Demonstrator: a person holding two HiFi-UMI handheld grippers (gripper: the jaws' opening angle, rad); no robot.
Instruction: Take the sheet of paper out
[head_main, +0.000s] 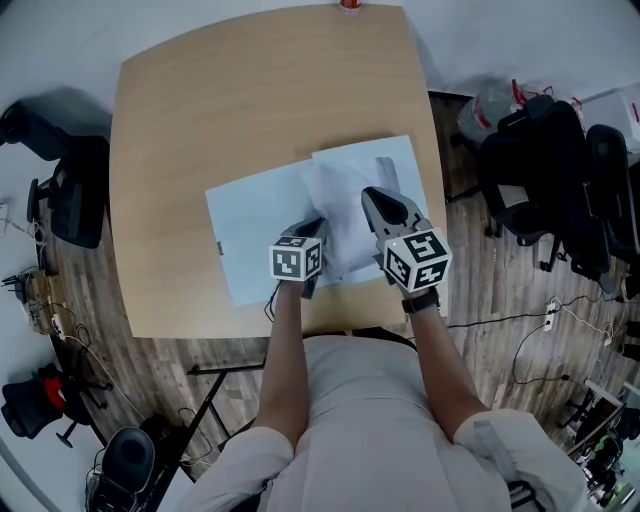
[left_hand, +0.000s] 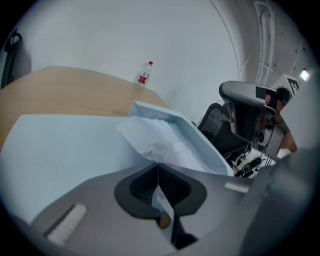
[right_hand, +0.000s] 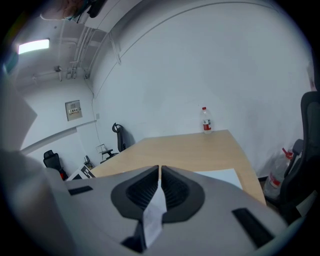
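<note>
the left tool (head_main: 318, 224) is clamped shut on the crumpled white sheet of paper (head_main: 338, 203), which lies half inside the pale blue folder (head_main: 250, 220) on the bench (head_main: 250, 100); the right tool (head_main: 372, 193) is closed on the raised cover (left_hand: 196, 133).

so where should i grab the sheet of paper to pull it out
Take the sheet of paper by its near edge, lifted and crumpled off the blue folder, from the person's side: the left gripper is shut there.
</note>
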